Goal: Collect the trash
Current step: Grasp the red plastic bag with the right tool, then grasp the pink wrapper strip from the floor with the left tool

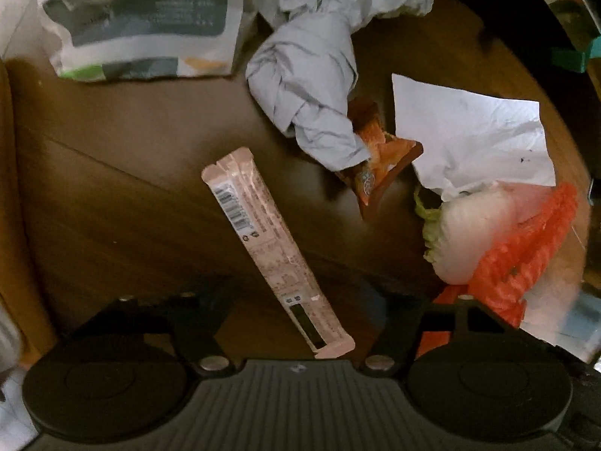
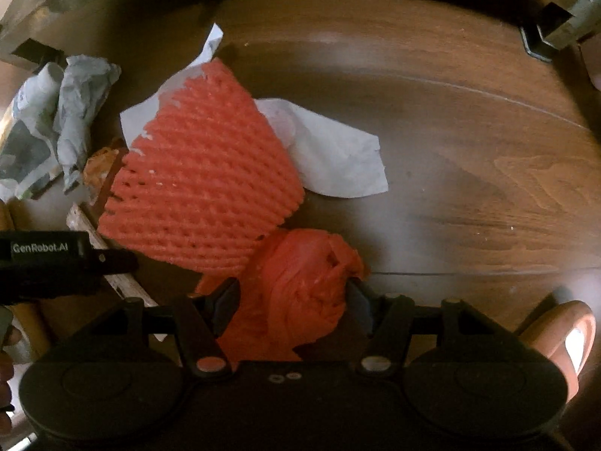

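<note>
Your orange bag [image 2: 300, 285] sits bunched between the right gripper's [image 2: 293, 300] jaws, which pinch its sides — soft and light, so grip the knot. The pink wrapper [image 1: 270, 251] lies between the left gripper's [image 1: 304, 312] spread jaws — thin, slippery; take its near end. Only the left view shows the white pouch [image 1: 146, 18].

- Left wrist view looks steeply down, close over the table [image 1: 112, 188].
- Right wrist view looks straight down, close.
- Both share the red foam net [image 1: 526, 244] [image 2: 203, 173] and white paper [image 1: 469, 131] [image 2: 338, 158].
</note>
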